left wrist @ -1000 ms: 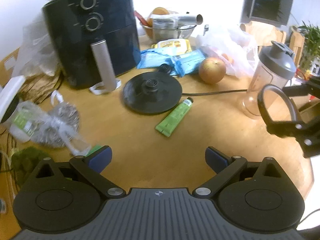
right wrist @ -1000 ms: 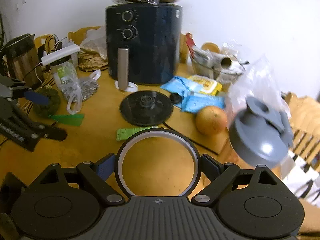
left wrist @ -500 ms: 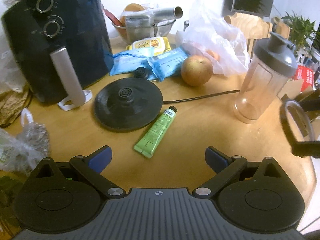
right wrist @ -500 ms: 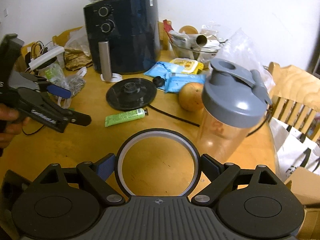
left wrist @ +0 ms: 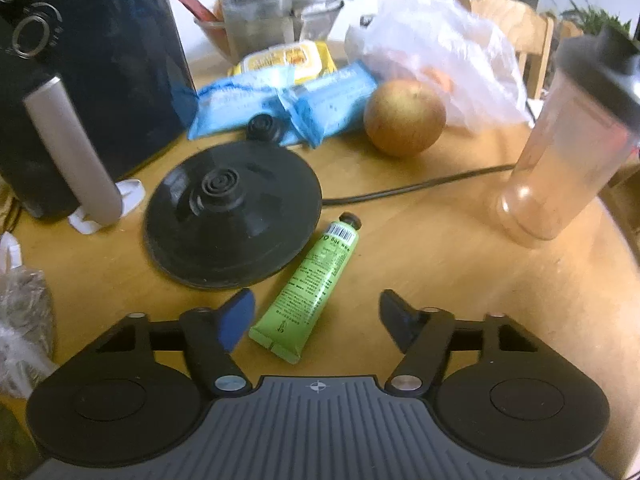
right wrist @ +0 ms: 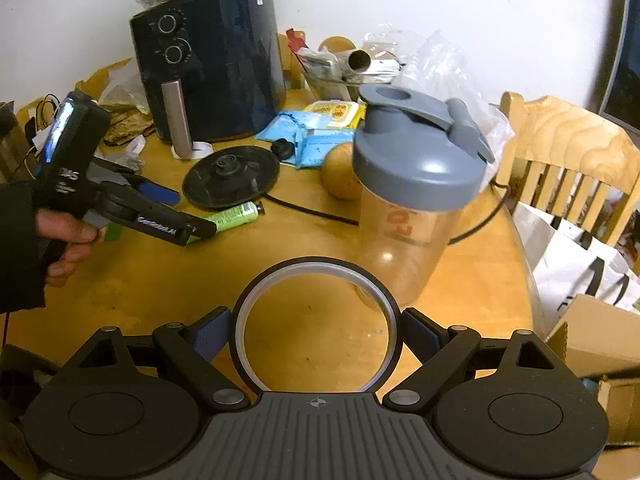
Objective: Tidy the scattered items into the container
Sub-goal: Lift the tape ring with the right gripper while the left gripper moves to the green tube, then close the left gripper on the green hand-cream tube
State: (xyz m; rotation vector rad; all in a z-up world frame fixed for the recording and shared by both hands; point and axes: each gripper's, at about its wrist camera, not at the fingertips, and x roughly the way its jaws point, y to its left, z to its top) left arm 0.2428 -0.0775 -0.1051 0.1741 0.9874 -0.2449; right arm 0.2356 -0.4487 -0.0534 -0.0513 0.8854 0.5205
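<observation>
The left tongs (left wrist: pixel 316 316) are closing in over the crimped end of the green tube (left wrist: pixel 310 294), which is lying flat on the counter (left wrist: pixel 440 248) just beside the black kettle base (left wrist: pixel 234 214). Their jaws have just been narrowing, with the tube's tail between them but off to one side — the pads are not yet pressing on it, so they are still open. The right tongs (right wrist: pixel 316 334) are gripping a black ring (right wrist: pixel 316 264) across its width, hovering near the shaker bottle (right wrist: pixel 412 200).

Because the tube is sitting off-centre and slanted, one finger may be reaching it first and pushing it against the kettle base rather than pinching it. Catching only the thin flat crimp could also let it slip out when lifted. A cardboard box (right wrist: pixel 588 344) at the counter's edge is likely the container — I cannot tell for sure.
</observation>
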